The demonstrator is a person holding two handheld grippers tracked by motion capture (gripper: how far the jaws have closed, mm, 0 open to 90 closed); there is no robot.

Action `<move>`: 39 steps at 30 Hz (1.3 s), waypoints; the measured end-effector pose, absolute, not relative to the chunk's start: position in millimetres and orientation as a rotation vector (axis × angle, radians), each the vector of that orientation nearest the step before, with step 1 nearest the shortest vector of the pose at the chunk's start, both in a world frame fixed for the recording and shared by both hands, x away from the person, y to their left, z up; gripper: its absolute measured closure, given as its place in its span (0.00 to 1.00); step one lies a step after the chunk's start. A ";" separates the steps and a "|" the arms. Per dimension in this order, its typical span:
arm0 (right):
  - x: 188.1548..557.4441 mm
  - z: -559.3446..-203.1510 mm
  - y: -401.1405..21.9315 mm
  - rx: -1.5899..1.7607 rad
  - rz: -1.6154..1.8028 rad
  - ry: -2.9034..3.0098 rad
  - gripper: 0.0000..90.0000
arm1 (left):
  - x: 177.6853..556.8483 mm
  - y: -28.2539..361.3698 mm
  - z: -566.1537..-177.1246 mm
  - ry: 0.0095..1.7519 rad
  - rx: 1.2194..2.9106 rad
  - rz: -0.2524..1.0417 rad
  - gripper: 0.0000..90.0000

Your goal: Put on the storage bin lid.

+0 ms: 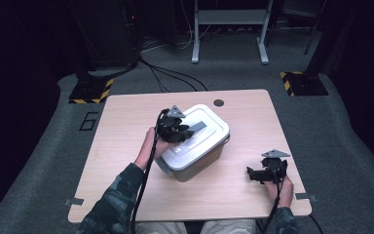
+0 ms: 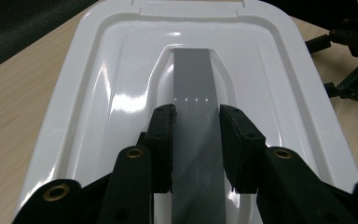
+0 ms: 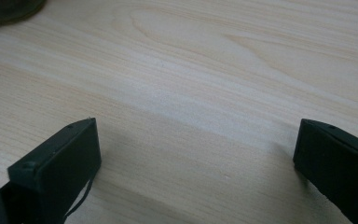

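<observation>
A grey storage box with a white lid stands slantwise near the middle of the wooden table. A flat grey handle lies in the lid's recess. My left gripper reaches over the lid from the left. In the left gripper view its gripper is shut on the grey handle, one pad against each long edge, above the white lid. My right gripper rests low at the table's right front, apart from the box. Its jaws stand wide open over bare wood.
A small dark round grommet sits near the table's far edge. Beyond the table, two black bases with yellow stripes and a white frame's legs stand on the grey floor. The right gripper shows past the lid's right rim.
</observation>
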State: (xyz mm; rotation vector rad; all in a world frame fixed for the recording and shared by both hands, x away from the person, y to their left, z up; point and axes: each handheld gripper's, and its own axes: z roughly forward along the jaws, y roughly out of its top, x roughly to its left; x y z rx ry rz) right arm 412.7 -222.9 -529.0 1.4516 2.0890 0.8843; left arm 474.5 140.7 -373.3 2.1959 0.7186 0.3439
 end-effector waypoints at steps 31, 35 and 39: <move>412.7 -529.0 -222.9 1.451 0.885 2.089 0.00 | 473.2 132.4 -385.1 0.715 2.270 0.333 0.73; 412.7 -529.0 -222.9 1.452 0.885 2.089 0.00 | 473.7 132.4 -384.5 0.721 2.266 0.340 0.55; 412.7 -529.0 -222.9 1.451 0.885 2.090 0.00 | 473.3 135.6 -382.3 0.741 2.238 0.347 0.32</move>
